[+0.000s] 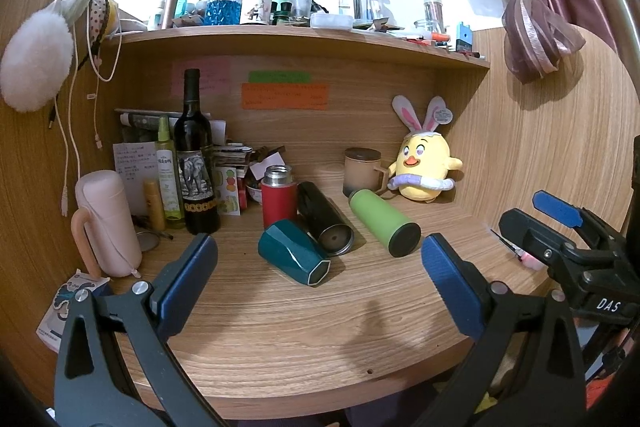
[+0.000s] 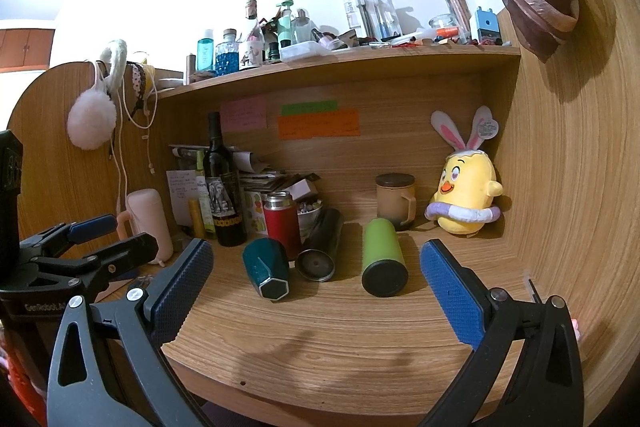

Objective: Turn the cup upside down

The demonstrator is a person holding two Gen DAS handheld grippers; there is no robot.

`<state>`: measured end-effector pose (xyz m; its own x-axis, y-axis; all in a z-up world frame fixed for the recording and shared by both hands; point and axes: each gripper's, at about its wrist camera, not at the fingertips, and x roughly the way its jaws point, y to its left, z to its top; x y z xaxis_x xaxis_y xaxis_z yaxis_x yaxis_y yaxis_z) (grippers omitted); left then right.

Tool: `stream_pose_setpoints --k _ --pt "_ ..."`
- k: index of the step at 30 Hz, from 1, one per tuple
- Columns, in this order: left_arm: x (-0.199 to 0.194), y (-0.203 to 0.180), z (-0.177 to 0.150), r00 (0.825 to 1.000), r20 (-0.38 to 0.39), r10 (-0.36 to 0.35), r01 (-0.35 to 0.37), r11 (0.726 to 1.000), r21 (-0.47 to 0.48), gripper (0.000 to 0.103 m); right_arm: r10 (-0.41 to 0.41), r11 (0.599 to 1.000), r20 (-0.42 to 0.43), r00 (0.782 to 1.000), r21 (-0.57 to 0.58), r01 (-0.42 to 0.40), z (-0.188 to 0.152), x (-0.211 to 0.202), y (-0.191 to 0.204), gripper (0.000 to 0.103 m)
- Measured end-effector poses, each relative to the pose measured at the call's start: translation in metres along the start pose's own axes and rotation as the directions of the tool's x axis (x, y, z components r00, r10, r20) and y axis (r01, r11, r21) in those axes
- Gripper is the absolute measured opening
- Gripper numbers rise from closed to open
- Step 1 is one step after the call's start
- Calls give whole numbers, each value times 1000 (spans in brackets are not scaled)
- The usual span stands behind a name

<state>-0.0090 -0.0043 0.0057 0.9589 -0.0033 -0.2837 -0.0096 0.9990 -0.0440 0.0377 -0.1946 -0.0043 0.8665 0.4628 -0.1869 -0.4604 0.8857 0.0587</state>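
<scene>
Three cups lie on their sides on the wooden desk (image 1: 280, 327): a teal faceted cup (image 1: 292, 251) (image 2: 267, 267), a black tumbler (image 1: 324, 221) (image 2: 320, 247) and a green tumbler (image 1: 384, 223) (image 2: 383, 257). A red flask (image 1: 279, 195) (image 2: 281, 223) stands upright behind them. My left gripper (image 1: 320, 267) is open and empty, in front of the teal cup. My right gripper (image 2: 316, 275) is open and empty, in front of the cups; it also shows at the right of the left wrist view (image 1: 536, 223).
A wine bottle (image 1: 196, 163), a pink bottle (image 1: 106, 223), a brown lidded mug (image 1: 362, 171) and a yellow plush chick (image 1: 424, 167) stand at the back. A shelf (image 1: 304, 39) crowded with bottles hangs above. Wooden walls close both sides.
</scene>
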Motion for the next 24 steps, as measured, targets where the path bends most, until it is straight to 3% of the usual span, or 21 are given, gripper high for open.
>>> stream_pose_setpoints --k 24 --pt "0 -1 -2 1000 -5 -1 1 1000 -2 103 -1 1000 1 1000 4 1 2 -2 -4 103"
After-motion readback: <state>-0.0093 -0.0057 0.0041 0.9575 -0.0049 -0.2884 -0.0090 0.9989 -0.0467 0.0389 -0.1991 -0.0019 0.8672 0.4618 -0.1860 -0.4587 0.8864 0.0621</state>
